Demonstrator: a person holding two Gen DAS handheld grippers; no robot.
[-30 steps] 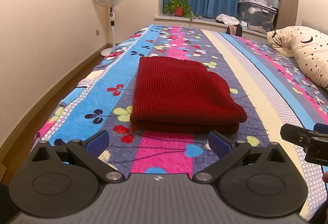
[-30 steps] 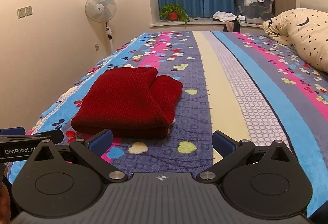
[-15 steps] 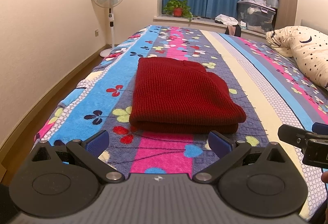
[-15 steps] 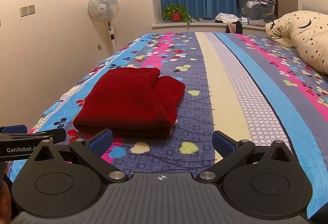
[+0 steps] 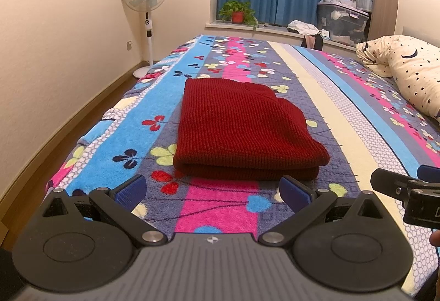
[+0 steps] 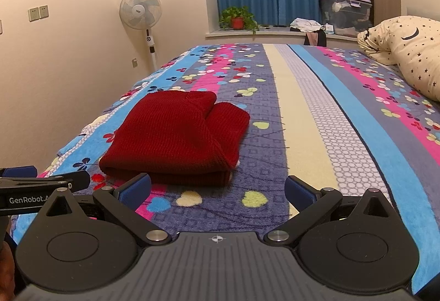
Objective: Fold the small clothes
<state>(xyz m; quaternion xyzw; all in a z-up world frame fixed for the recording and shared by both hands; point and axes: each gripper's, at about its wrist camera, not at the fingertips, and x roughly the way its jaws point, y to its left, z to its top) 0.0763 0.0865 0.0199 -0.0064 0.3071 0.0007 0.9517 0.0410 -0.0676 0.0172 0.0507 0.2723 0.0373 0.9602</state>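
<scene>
A dark red knitted garment (image 5: 242, 127) lies folded into a thick rectangle on the striped floral bedspread (image 5: 338, 97); in the right wrist view the same red garment (image 6: 178, 136) sits left of centre. My left gripper (image 5: 211, 192) is open just short of its near fold, with nothing between the blue pads. My right gripper (image 6: 217, 191) is open too, empty, to the right of the garment's near corner. The two grippers are side by side, each showing at the edge of the other's view.
A star-print pillow (image 5: 412, 75) lies at the bed's right side. A standing fan (image 5: 145, 12) is on the floor by the left wall. A potted plant (image 5: 238, 12), clothes and a storage bin (image 5: 342, 20) line the window ledge. The bed's left edge drops to the wooden floor.
Both grippers have drifted slightly, mostly a small tilt of view. The folded garment has not moved and both grippers stay open.
</scene>
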